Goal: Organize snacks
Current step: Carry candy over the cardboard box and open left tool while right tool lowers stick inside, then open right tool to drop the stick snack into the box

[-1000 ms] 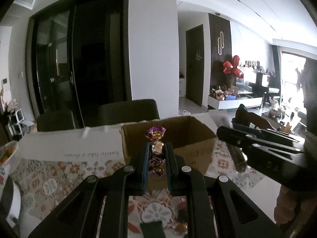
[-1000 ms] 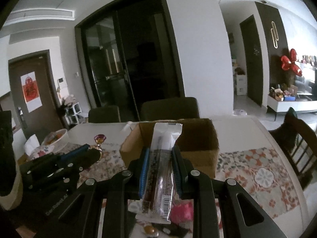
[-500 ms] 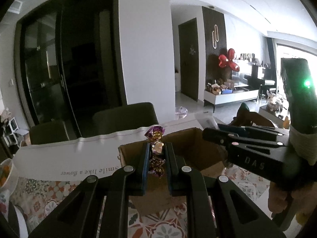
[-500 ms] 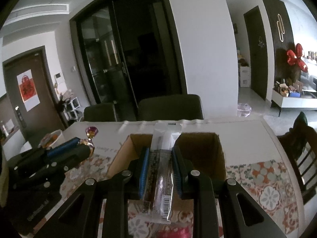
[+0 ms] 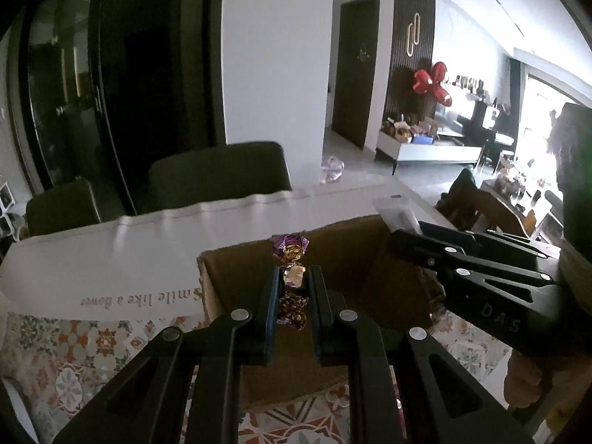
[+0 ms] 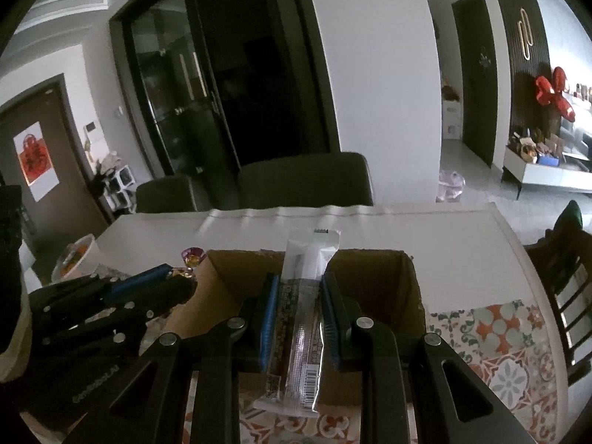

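My left gripper (image 5: 294, 275) is shut on a string of purple and gold wrapped candies (image 5: 290, 251) and holds it over the near edge of an open brown cardboard box (image 5: 351, 259). My right gripper (image 6: 299, 281) is shut on a long snack bar in a clear and white wrapper (image 6: 301, 314) and holds it upright over the same box (image 6: 388, 285). The right gripper also shows in the left wrist view (image 5: 407, 244) at the box's right side. The left gripper shows in the right wrist view (image 6: 181, 281) at the box's left corner.
The box stands on a table with a floral cloth (image 6: 499, 333) and a white cloth (image 5: 111, 259) printed with text. Dark chairs (image 6: 307, 181) stand behind the table, a wooden chair (image 6: 566, 281) at the right. A bowl (image 6: 74, 259) sits far left.
Both grippers have moved forward with their snacks, from short of the box to over its opening. The right gripper has come closer to the left one.
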{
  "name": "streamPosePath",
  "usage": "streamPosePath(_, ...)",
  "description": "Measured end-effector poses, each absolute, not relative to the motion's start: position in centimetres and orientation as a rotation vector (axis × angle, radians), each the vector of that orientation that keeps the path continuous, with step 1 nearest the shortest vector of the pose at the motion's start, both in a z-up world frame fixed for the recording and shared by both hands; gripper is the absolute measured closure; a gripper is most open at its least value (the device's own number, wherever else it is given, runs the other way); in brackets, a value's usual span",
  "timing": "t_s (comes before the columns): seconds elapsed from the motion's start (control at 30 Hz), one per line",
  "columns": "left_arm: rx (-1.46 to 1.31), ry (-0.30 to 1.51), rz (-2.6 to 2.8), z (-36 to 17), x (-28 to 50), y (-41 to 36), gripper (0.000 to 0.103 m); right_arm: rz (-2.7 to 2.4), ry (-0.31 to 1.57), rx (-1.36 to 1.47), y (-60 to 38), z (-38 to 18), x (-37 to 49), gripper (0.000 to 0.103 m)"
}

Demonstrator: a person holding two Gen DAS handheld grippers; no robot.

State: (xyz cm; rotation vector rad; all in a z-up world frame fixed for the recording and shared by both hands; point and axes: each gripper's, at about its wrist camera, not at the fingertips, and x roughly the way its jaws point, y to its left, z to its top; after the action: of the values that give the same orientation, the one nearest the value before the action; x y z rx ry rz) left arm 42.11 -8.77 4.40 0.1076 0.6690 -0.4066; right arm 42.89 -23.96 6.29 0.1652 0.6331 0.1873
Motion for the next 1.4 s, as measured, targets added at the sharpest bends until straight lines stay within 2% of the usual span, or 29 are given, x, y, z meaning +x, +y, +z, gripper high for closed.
streamPosePath(0.07, 0.111, 0.678, -0.401, 3.9, 42.4, -8.8, 0.085, 0.182, 0.654, 0.169, -24.1, 5.7, 43.6, 0.079)
streamPosePath(0.1, 0.113, 0.678, -0.399, 3.7, 42.5, -8.8, 0.076, 0.181, 0.662, 0.172, -24.1, 5.5, 43.8, 0.078)
streamPosePath(0.13, 0.113, 0.679, -0.397, 3.6, 42.5, -8.8, 0.061, 0.18, 0.671, 0.171, -24.2, 5.3, 44.0, 0.077)
streamPosePath(0.17, 0.112, 0.678, -0.391, 3.6, 42.7, -8.8, 0.054, 0.176, 0.683, 0.171, -24.2, 5.1, 44.3, 0.072)
streamPosePath(0.2, 0.109, 0.672, -0.385, 3.5, 42.6, -8.7, 0.052, 0.173, 0.688, 0.17, -24.2, 5.0, 44.4, 0.058)
streamPosePath(0.27, 0.113, 0.663, -0.377, 3.6, 42.4, -8.5, 0.05, 0.153, 0.692, 0.154, -24.3, 4.8, 44.4, 0.044)
streamPosePath(0.4, 0.122, 0.648, -0.368, 3.8, 41.3, -8.0, 0.043, 0.138, 0.67, 0.115, -24.0, 5.2, 43.4, 0.044)
streamPosePath(0.57, 0.113, 0.627, -0.36, 4.5, 39.2, -7.2, 0.034, 0.134, 0.629, 0.09, -23.9, 5.8, 41.3, 0.039)
streamPosePath(1.03, 0.161, 0.491, -0.332, 6.2, 31.0, -5.6, 0.03, 0.11, 0.507, 0.058, -23.4, 7.7, 33.0, 0.039)
streamPosePath(1.1, 0.167, 0.477, -0.333, 6.2, 30.0, -5.4, 0.03, 0.099, 0.492, 0.059, -23.4, 7.8, 31.7, 0.031)
streamPosePath(1.4, 0.174, 0.449, -0.284, 5.1, 25.5, -4.2, 0.028, 0.08, 0.452, 0.04, -22.6, 7.5, 27.0, 0.031)
